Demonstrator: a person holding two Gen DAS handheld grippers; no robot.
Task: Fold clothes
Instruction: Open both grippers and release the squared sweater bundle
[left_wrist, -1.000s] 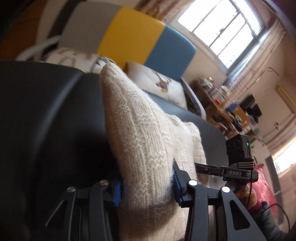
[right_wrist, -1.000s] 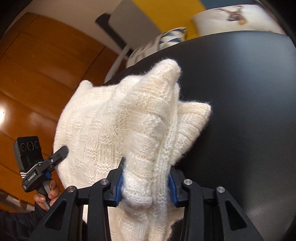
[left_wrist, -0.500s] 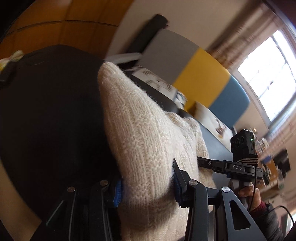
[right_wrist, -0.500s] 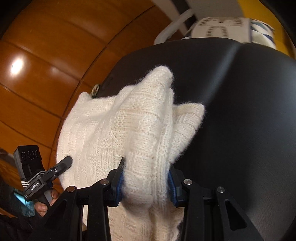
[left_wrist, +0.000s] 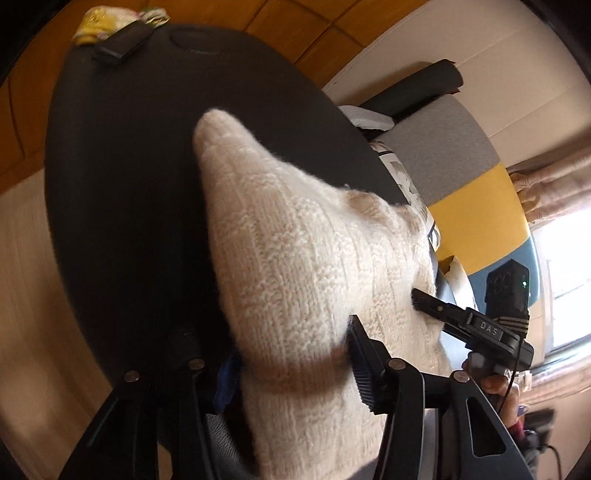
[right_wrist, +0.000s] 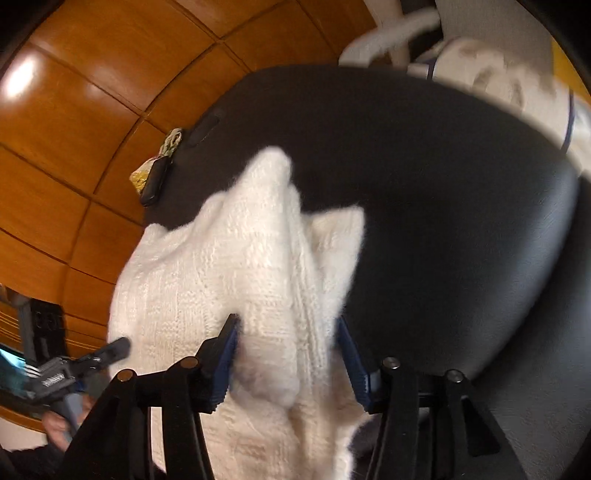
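Note:
A cream knitted sweater (left_wrist: 303, 280) is bunched and lifted over a black padded surface (left_wrist: 129, 166). My left gripper (left_wrist: 291, 354) is shut on one folded edge of it. My right gripper (right_wrist: 288, 354) is shut on another thick fold of the same sweater (right_wrist: 236, 273). The right gripper also shows at the right of the left wrist view (left_wrist: 476, 325). The left gripper shows at the lower left of the right wrist view (right_wrist: 74, 365). The sweater hangs between the two grippers, with a pointed corner sticking up in each view.
A small dark case (left_wrist: 122, 46) and a yellow patterned cloth (left_wrist: 96, 26) lie at the far end of the black surface. A grey, yellow and blue cushion (left_wrist: 476, 195) and patterned pillows (right_wrist: 509, 77) lie beyond. Wooden wall panels (right_wrist: 74, 110) stand behind.
Both grippers have swung to the left with the sweater held in them. The window has slid out of view and the wooden wall and the far end of the black surface have come in.

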